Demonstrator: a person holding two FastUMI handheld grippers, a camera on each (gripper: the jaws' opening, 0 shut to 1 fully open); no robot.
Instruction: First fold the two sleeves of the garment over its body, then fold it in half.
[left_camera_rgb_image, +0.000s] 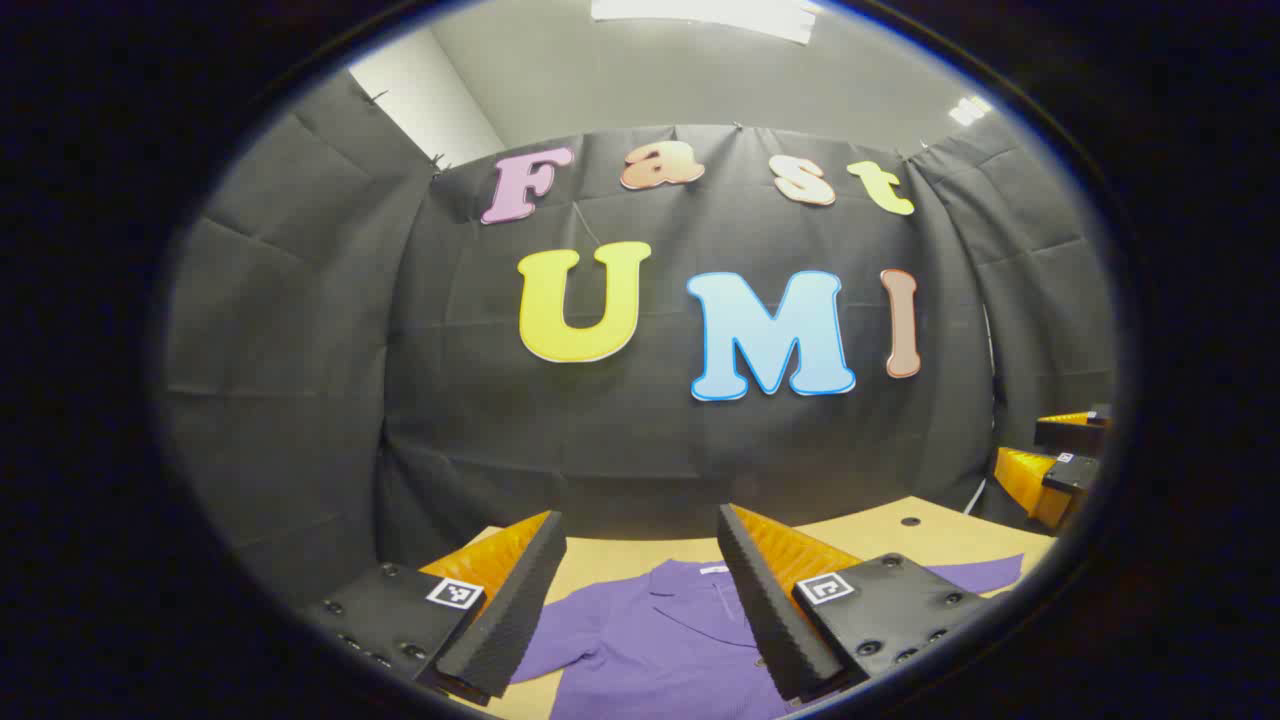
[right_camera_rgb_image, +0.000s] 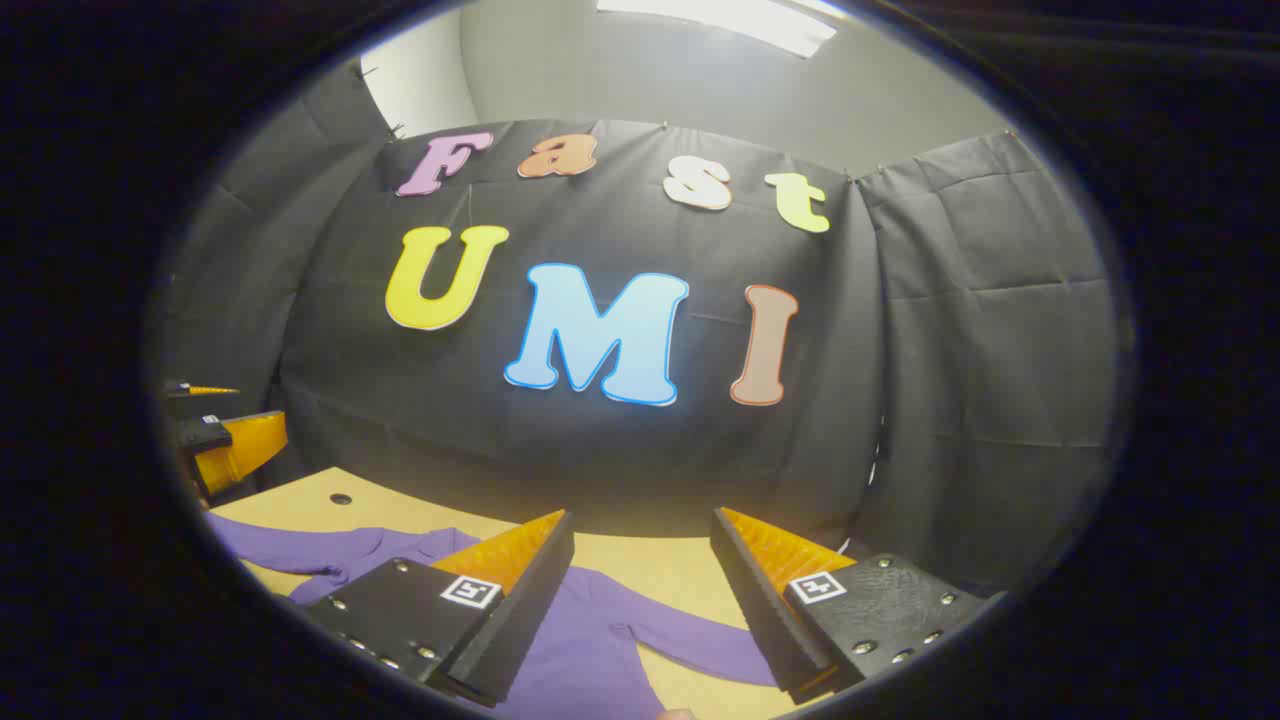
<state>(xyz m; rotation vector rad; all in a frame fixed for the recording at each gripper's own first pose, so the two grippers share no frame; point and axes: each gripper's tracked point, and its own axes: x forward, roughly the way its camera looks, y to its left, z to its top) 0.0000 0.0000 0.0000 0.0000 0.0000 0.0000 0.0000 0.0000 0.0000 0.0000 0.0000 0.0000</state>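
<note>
Purple garment (left_camera_rgb_image: 660, 640) flat on wooden table (left_camera_rgb_image: 900, 535), both grippers' fingers apart above

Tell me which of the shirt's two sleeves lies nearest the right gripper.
The sleeve spread across the table just beneath the open right gripper. The other sleeve stretches away toward the left gripper at the far side.

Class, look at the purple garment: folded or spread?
Spread. The purple garment lies flat on the table, collar showing, one sleeve stretched outward, not over the body.
</note>
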